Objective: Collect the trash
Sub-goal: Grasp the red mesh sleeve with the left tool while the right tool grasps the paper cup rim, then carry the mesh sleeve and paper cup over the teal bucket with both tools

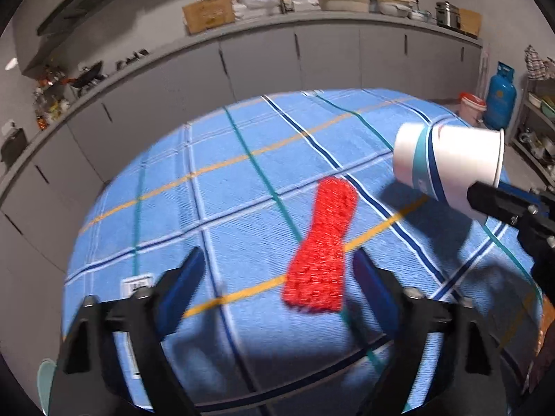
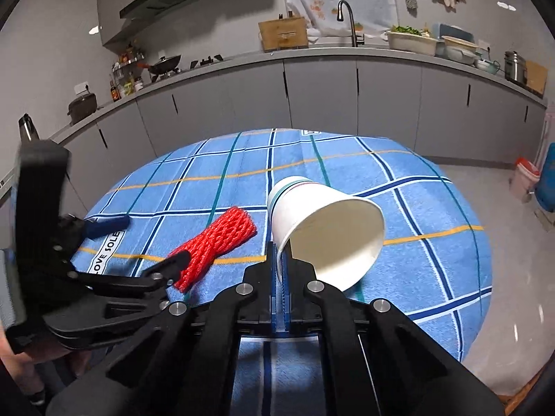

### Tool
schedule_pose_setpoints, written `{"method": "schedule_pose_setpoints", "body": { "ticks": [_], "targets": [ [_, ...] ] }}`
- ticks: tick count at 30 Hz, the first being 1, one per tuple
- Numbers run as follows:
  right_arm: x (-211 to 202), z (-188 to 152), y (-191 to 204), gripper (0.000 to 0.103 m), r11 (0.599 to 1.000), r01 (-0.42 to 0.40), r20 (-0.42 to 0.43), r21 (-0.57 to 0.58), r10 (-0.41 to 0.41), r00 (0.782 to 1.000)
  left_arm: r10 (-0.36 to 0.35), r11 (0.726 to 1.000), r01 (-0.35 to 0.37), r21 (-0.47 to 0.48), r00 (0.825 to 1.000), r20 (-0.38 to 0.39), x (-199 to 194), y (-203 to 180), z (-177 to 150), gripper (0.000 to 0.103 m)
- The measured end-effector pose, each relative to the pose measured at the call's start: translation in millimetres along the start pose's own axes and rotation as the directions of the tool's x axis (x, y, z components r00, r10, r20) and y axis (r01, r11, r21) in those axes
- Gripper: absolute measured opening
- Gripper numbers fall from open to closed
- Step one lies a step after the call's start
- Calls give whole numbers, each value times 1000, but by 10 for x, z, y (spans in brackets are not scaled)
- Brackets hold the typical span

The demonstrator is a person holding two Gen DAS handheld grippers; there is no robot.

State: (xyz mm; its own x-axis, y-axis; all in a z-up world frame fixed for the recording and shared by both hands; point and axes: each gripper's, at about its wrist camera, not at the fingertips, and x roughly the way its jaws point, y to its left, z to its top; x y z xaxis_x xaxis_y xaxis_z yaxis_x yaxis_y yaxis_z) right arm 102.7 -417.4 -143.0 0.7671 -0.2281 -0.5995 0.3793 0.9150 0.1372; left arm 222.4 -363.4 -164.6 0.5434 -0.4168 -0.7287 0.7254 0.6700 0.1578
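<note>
Right gripper (image 2: pixel 281 260) of mine is clamped on the rim of one white paper cup with teal bands (image 2: pixel 324 228), tipped, empty, lifted off the blue checked worktop (image 2: pixel 433 277). My left gripper (image 1: pixel 277 287), jaws apart, holds nothing; one red foam net sleeve (image 1: pixel 321 249) lies between them.

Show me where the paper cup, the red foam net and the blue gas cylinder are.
paper cup (image 2: pixel 326 239), right wrist view, inner wall near the rim
red foam net (image 1: pixel 322 246), left wrist view, its narrow middle
blue gas cylinder (image 1: pixel 501 98), left wrist view, its body
</note>
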Motion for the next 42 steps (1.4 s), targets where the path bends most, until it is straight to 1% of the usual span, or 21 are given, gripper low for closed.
{"method": "schedule_pose_setpoints", "body": {
  "ticks": [1, 3, 5, 7, 11, 15, 24, 31, 35, 42],
  "targets": [
    [-1, -2, -11, 4, 1000, -2, 0, 1, 2, 1000, -10, 1000, 10, 1, 1000, -9, 25, -19, -2, 73],
    [-13, -12, -38, 4, 1000, -2, 5, 5, 2, 1000, -24, 1000, 24, 9, 1000, -19, 61, -63, -19, 62],
    [-28, -26, -45, 4, 1000, -2, 8, 10, 2, 1000, -46, 999, 47, 21, 998, -45, 113, -104, -48, 39],
    [-39, -29, -45, 4, 1000, -5, 11, 9, 5, 1000, -71, 997, 73, 20, 995, -63, 135, -113, -75, 25],
    [-90, -27, 10, 4, 1000, -11, 21, 3, 11, 1000, -77, 997, 77, 10, 996, -42, 9, -53, -108, 21],
    [-183, -10, 112, 4, 1000, -28, 38, -11, 28, 999, -52, 999, 52, -11, 999, -11, -204, 84, -171, 21],
    [-338, -2, 484, 4, 994, -82, 61, -70, 87, 994, 50, 993, -47, -109, 998, 32, -771, 489, -434, 21],
    [-452, -31, 797, 4, 984, -132, 76, -117, 141, 987, 112, 981, -103, -161, 993, 45, -1054, 698, -605, 21],
    [-507, -59, 973, 4, 976, -160, 77, -146, 173, 982, 129, 976, -119, -183, 991, 46, -1167, 779, -696, 21],
    [-616, -84, 1158, 4, 964, -193, 83, -181, 211, 974, 172, 961, -157, -228, 984, 46, -1370, 898, -890, 21]
  ]
}}
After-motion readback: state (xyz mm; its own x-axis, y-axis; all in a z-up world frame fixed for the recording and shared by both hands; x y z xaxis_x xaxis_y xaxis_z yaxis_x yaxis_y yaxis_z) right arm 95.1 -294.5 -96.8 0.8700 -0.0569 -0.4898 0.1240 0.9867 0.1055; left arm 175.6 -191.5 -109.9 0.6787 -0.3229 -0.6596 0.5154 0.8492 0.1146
